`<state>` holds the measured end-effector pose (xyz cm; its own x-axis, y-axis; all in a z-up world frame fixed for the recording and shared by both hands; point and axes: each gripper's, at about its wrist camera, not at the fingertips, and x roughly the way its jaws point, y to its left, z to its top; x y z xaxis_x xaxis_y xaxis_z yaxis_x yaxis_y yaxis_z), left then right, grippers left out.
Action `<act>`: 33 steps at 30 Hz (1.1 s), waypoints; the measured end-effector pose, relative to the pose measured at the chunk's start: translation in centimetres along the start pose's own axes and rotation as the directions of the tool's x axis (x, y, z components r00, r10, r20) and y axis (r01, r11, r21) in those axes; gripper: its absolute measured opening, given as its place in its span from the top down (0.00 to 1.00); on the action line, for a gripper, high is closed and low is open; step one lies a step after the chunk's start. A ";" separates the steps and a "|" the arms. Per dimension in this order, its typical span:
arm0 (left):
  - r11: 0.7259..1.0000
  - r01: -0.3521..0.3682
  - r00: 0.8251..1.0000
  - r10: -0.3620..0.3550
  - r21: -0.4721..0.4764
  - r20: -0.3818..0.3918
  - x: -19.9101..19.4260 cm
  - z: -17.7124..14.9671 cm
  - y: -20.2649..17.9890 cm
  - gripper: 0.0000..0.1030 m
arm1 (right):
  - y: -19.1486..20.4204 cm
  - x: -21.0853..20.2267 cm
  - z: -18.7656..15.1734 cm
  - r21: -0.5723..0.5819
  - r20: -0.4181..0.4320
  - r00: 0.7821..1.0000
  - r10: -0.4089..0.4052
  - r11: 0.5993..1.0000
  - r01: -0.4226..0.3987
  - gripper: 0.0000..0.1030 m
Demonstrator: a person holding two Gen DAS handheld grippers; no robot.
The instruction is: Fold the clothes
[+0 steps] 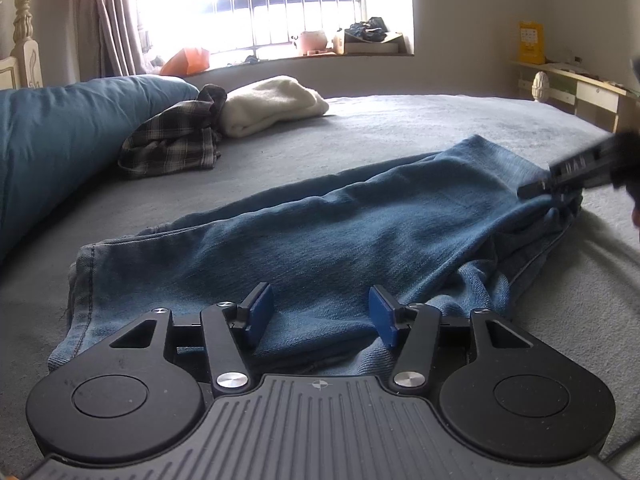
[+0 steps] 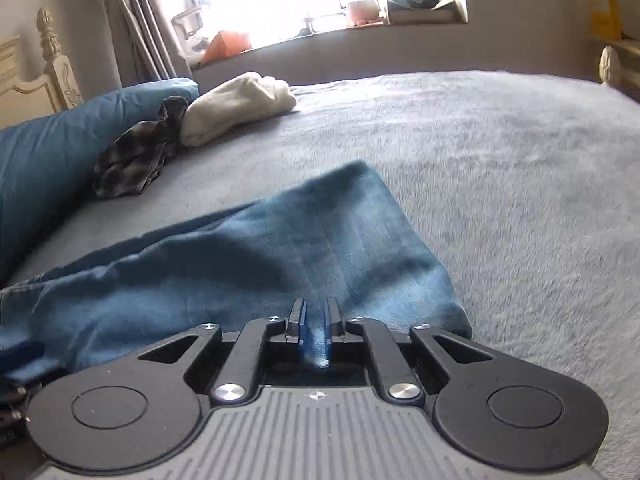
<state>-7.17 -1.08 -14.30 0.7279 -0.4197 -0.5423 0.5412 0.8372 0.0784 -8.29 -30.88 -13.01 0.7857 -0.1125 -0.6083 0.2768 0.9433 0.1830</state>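
Observation:
A pair of blue jeans (image 1: 320,224) lies folded lengthwise across the grey bed cover (image 1: 400,128). My left gripper (image 1: 321,312) is open, its blue pads (image 1: 260,312) spread over the near edge of the denim with nothing pinched. In the right wrist view the jeans (image 2: 240,248) spread out ahead, and my right gripper (image 2: 316,320) is shut on a ridge of their fabric at the near right end. From the left wrist view the right gripper (image 1: 536,191) shows at the far right, its tips on the jeans.
A dark plaid garment (image 1: 172,140) and a cream folded garment (image 1: 272,104) lie at the far left of the bed beside a blue pillow (image 1: 60,132). A window sill with clutter (image 1: 360,40) runs behind. A desk (image 1: 580,84) stands at the right.

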 end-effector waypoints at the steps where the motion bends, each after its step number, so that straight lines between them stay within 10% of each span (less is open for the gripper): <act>1: 1.000 -0.002 1.000 0.002 0.001 0.001 0.0 0.0 0.0 0.48 | -0.4 0.2 0.1 0.019 -0.005 1.000 -0.017 1.000 0.017 0.88; 8: 1.000 -0.005 1.000 0.005 0.006 0.008 -0.2 -0.2 -0.2 0.48 | 2.3 4.1 3.8 -0.037 -0.046 0.995 0.093 0.995 -0.095 0.88; 12: 1.000 -0.006 1.000 0.006 0.010 0.012 -0.2 -0.2 -0.2 0.48 | 3.1 7.8 4.2 -0.077 -0.104 0.994 0.020 0.997 -0.028 0.88; 16: 1.000 0.001 1.000 -0.001 0.010 0.014 -0.2 -0.3 0.0 0.47 | 0.8 8.8 5.5 0.081 -0.081 0.996 0.047 0.996 -0.040 0.89; 25: 1.000 0.006 1.000 -0.006 0.009 0.016 0.0 -0.2 0.2 0.46 | 0.6 5.0 5.1 0.103 -0.032 0.982 0.186 0.978 -0.182 0.87; 27: 1.000 0.006 1.000 -0.006 0.008 0.014 0.1 -0.2 0.2 0.46 | 0.4 5.4 4.3 0.060 -0.063 0.993 0.095 0.994 -0.091 0.87; 33: 1.000 0.004 1.000 -0.004 -0.008 0.008 0.1 -0.1 0.2 0.46 | -6.2 3.4 4.7 0.404 -0.013 0.995 0.103 0.910 -0.089 0.86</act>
<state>-7.05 -0.90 -14.40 0.7290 -0.4256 -0.5361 0.5406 0.8384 0.0695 -4.77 -38.58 -12.59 0.8028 -0.0112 -0.5961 0.4061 0.7424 0.5329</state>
